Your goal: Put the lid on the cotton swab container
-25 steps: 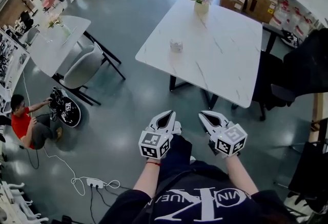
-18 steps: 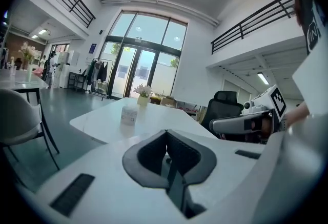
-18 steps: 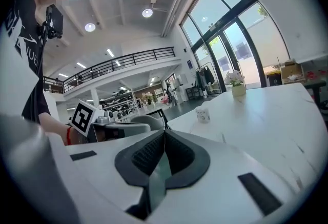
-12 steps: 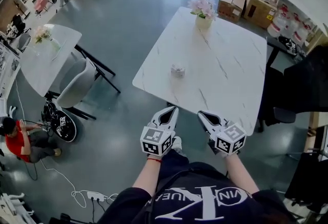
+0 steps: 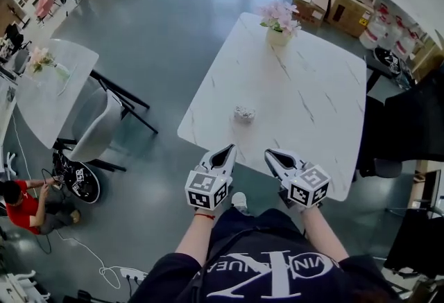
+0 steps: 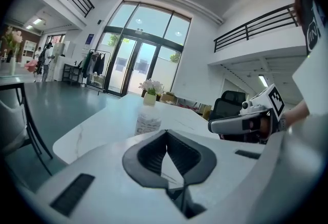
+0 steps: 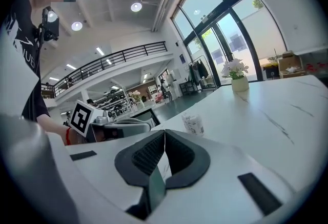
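The cotton swab container, a small clear tub, stands near the front left edge of the white marble table. It also shows in the left gripper view and in the right gripper view. I cannot make out a separate lid. My left gripper and right gripper hang side by side in the air just short of the table's front edge. Both are shut and empty. Their closed jaw tips show in their own views, left gripper and right gripper.
A vase of pink flowers stands at the table's far end. Black chairs sit to the right and cardboard boxes behind. On the left are a second table, a grey chair and a person in red on the floor.
The table and the container have come closer to me and lower in the head view. Both grippers stay shut, side by side, now near the table's front edge.
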